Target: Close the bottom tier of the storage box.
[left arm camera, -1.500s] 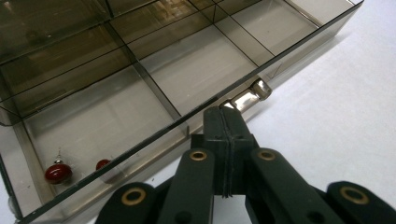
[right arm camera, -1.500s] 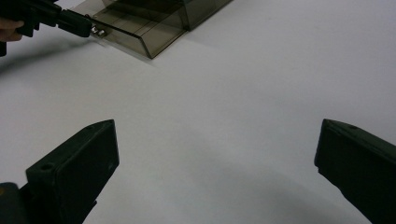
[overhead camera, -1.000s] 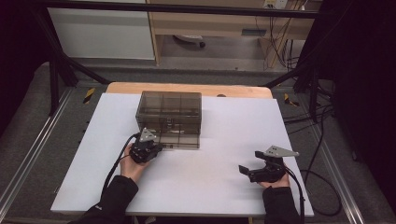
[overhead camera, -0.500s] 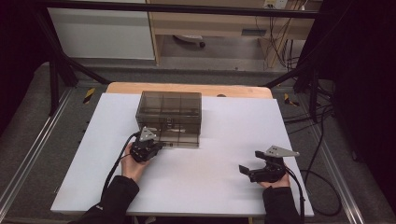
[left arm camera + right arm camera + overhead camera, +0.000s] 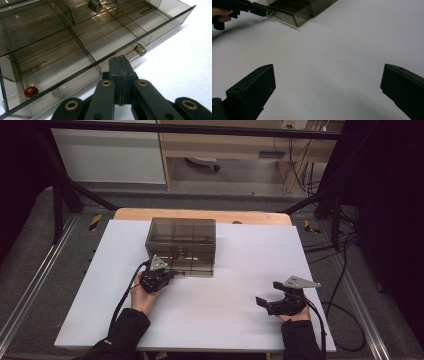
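A smoky see-through drawer box (image 5: 182, 240) stands on the white table (image 5: 235, 265), towards the back left. In the left gripper view its lower drawer (image 5: 82, 45) is pulled partly out and shows several divided compartments. One near compartment holds a small red round piece (image 5: 31, 91). My left gripper (image 5: 167, 272) is at the drawer's front, its jaws shut (image 5: 121, 60) on the metal handle (image 5: 136, 51). My right gripper (image 5: 267, 296) rests near the table's front right and points left. Its jaws stand wide open (image 5: 328, 75) over bare table, with nothing between them.
The right gripper view shows the other hand and its gripper (image 5: 249, 8) at the drawer's corner (image 5: 294, 20). A wooden board's edge (image 5: 200, 214) shows behind the white top. Cables (image 5: 345, 285) trail off the right side, and dark frame rails flank the table.
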